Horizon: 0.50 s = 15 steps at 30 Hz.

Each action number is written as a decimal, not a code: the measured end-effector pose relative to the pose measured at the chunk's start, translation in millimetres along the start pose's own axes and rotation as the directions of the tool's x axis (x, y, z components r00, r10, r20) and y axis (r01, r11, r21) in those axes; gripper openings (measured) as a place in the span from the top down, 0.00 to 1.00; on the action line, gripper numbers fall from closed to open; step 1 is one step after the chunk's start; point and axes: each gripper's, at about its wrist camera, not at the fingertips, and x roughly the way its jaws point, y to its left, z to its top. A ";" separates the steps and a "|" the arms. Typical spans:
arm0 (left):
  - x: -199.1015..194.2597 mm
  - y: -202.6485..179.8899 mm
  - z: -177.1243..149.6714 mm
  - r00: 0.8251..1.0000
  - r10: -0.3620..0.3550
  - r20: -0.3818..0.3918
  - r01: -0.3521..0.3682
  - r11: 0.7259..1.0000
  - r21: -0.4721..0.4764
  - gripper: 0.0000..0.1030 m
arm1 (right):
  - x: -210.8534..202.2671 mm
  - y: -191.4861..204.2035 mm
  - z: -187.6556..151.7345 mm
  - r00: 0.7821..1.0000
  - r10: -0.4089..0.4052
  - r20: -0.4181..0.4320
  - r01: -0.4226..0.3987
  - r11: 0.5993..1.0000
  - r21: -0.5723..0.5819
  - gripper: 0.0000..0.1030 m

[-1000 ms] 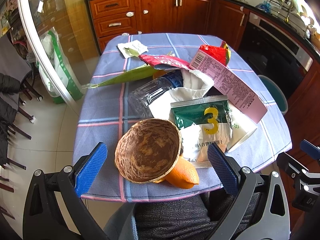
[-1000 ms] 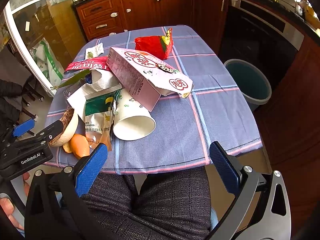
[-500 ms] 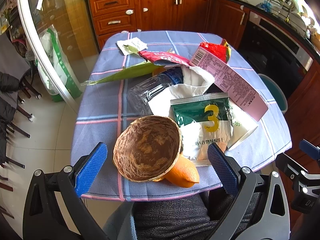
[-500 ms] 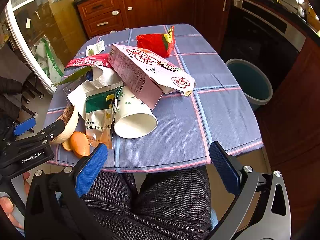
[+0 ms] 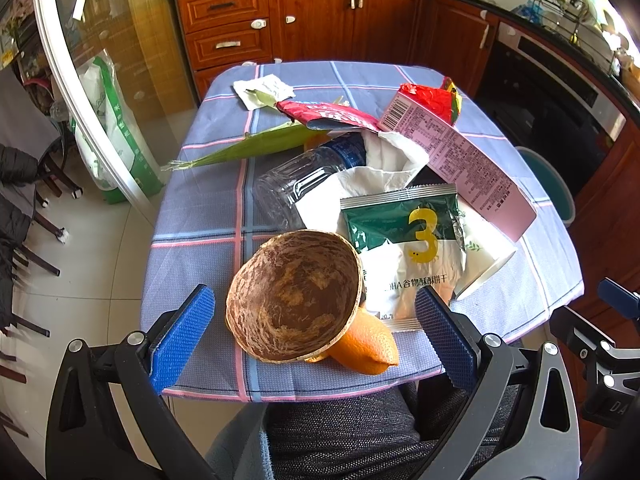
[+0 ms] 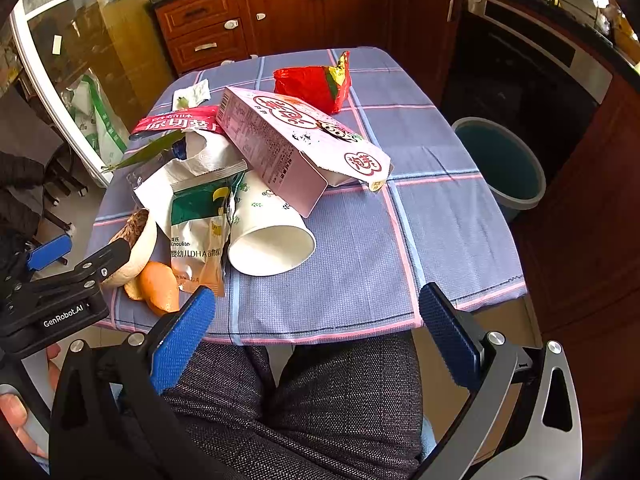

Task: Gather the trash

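Note:
Trash is heaped on a checked blue tablecloth (image 6: 432,208). At the near edge a brown coconut shell half (image 5: 294,294) leans on an orange peel (image 5: 366,348). Behind them lie a green and white snack pouch (image 5: 404,248), a white paper cup (image 6: 270,236), a pink carton (image 6: 296,148), a clear plastic bottle (image 5: 298,178), white tissue (image 5: 384,160), a red wrapper (image 5: 328,114), a red bag (image 6: 316,84) and a green leaf (image 5: 256,146). My left gripper (image 5: 314,336) is open, its blue pads either side of the shell and short of it. My right gripper (image 6: 316,338) is open and empty over the table's near edge.
A teal bin (image 6: 500,160) stands on the floor right of the table. Wooden cabinets (image 5: 320,16) and an oven (image 6: 532,64) line the back and right. A glass door (image 5: 100,76) and a white and green sack (image 5: 116,128) are at left. A person's grey trousered legs (image 6: 320,404) sit beneath both grippers.
The left gripper has edged slightly forward and down toward the coconut shell. The right gripper has drifted a little. Both stay open and nothing on the table has moved.

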 end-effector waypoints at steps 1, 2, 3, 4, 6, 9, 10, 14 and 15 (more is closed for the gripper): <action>0.2 -0.1 -0.2 1.000 0.000 0.000 0.000 1.000 0.000 0.03 | -0.1 0.2 0.1 1.000 0.000 0.000 0.000 1.000 -0.001 0.05; -0.2 0.1 0.3 1.000 0.000 0.000 0.000 1.000 0.000 0.03 | -0.1 0.3 0.0 1.000 -0.001 0.001 0.001 1.000 -0.001 0.05; 0.0 0.0 0.0 1.000 0.000 0.000 0.000 1.000 0.000 0.03 | 0.0 0.3 -0.1 1.000 -0.001 0.001 0.001 1.000 -0.001 0.05; 0.2 -0.1 -0.2 1.000 0.000 0.000 0.000 1.000 0.000 0.03 | -0.1 0.2 0.1 1.000 -0.001 0.000 0.001 1.000 -0.001 0.05; -0.1 -0.1 0.0 1.000 0.000 0.000 0.000 1.000 0.000 0.03 | 0.1 0.3 -0.1 1.000 -0.001 0.001 0.001 1.000 -0.001 0.05; -0.2 0.0 0.2 1.000 0.000 0.000 0.000 1.000 0.000 0.03 | 0.3 0.4 -0.2 1.000 0.000 0.000 0.000 1.000 -0.001 0.05; -0.2 0.1 0.3 1.000 0.000 0.000 0.000 1.000 0.000 0.03 | 0.4 0.5 -0.4 1.000 0.000 0.000 0.000 1.000 -0.001 0.05; 0.4 -0.1 -0.3 1.000 -0.001 -0.002 0.001 1.000 0.000 0.03 | 0.6 0.9 -0.4 1.000 0.000 -0.002 0.000 1.000 -0.003 0.05; 0.1 0.0 0.1 1.000 -0.001 -0.002 0.001 1.000 0.000 0.03 | 0.8 1.1 -0.5 1.000 0.000 -0.003 0.000 1.000 -0.004 0.05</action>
